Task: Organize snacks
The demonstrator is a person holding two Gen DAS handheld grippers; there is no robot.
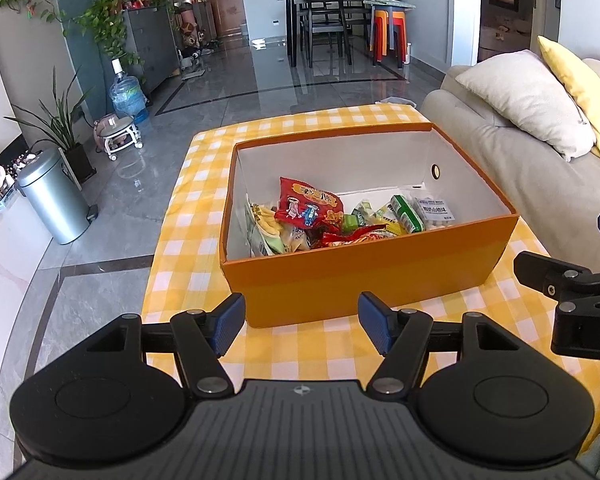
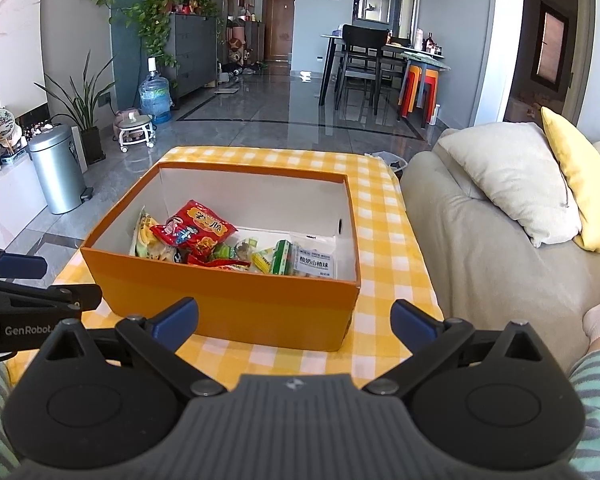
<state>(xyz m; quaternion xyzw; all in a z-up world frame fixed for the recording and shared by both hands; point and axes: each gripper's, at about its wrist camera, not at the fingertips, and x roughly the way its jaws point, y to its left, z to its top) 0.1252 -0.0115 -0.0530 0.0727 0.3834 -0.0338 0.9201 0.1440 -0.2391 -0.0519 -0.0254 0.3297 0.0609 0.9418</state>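
Observation:
An orange box (image 1: 364,276) with a white inside stands on the yellow checked tablecloth (image 1: 204,208); it also shows in the right wrist view (image 2: 228,304). Inside lie several snack packets: a red bag (image 1: 309,205) (image 2: 194,227), a green packet (image 1: 407,213) (image 2: 281,258) and a clear bag with a white label (image 1: 434,210) (image 2: 315,260). My left gripper (image 1: 301,326) is open and empty, just in front of the box's near wall. My right gripper (image 2: 294,322) is open and empty, also in front of the box. Each gripper shows at the edge of the other's view.
A beige sofa (image 2: 480,248) with a white cushion (image 2: 508,180) and a yellow cushion (image 2: 584,184) lies right of the table. A silver bin (image 1: 54,196) stands on the grey tiled floor at left. A dining table with chairs (image 1: 328,20) stands far back.

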